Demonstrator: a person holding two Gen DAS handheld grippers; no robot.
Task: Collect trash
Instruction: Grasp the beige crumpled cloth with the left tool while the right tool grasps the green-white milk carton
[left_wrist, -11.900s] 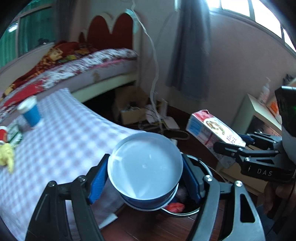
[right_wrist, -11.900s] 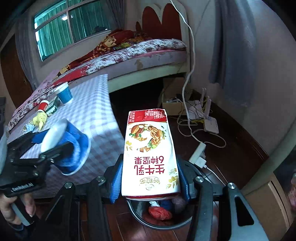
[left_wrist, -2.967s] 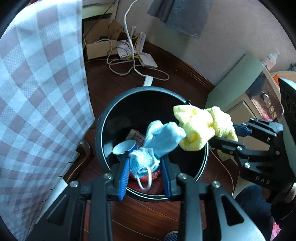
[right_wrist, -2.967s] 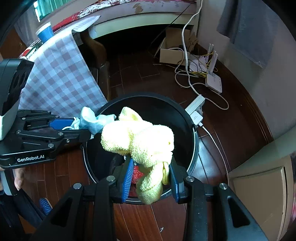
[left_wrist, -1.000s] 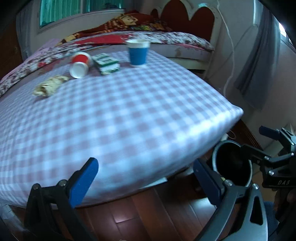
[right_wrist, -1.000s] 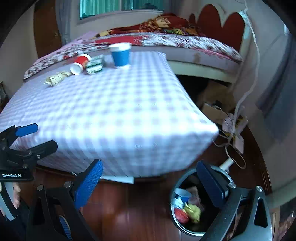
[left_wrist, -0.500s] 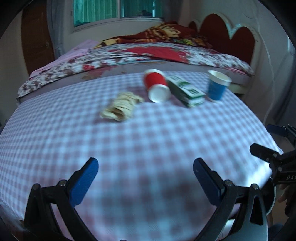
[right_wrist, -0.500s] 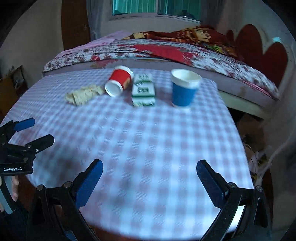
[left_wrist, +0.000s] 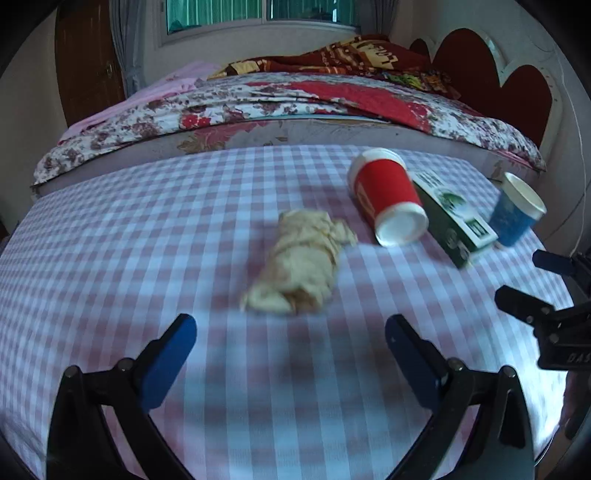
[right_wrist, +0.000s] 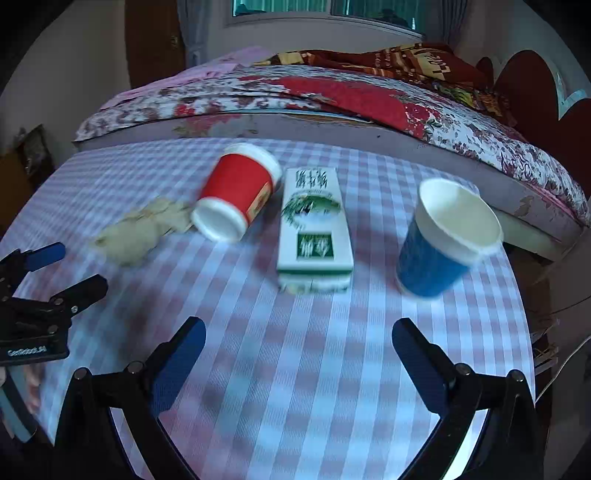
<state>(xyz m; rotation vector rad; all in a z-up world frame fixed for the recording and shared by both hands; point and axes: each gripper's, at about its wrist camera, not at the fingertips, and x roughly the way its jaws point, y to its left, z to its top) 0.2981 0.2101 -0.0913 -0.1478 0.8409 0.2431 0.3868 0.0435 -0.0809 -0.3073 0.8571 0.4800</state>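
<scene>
A crumpled beige paper wad (left_wrist: 301, 260) lies on the checked tablecloth (left_wrist: 147, 240), just ahead of my open, empty left gripper (left_wrist: 290, 336). A red paper cup (left_wrist: 388, 195) lies on its side next to a green and white carton (left_wrist: 452, 218). A blue paper cup (left_wrist: 517, 210) stands upright at the right. In the right wrist view the carton (right_wrist: 314, 229) lies straight ahead of my open, empty right gripper (right_wrist: 297, 339), with the red cup (right_wrist: 236, 192) and the wad (right_wrist: 142, 229) to its left and the blue cup (right_wrist: 443, 240) to its right.
A bed with a floral and red quilt (left_wrist: 295, 96) runs behind the table, with a red headboard (left_wrist: 509, 92) at the right. The table's right edge (right_wrist: 524, 302) drops off beside the blue cup. A wooden door (left_wrist: 88, 62) stands at the back left.
Both grippers have moved closer over the table toward the trash. The wad and the carton look larger and nearer. The bin has left both views.
</scene>
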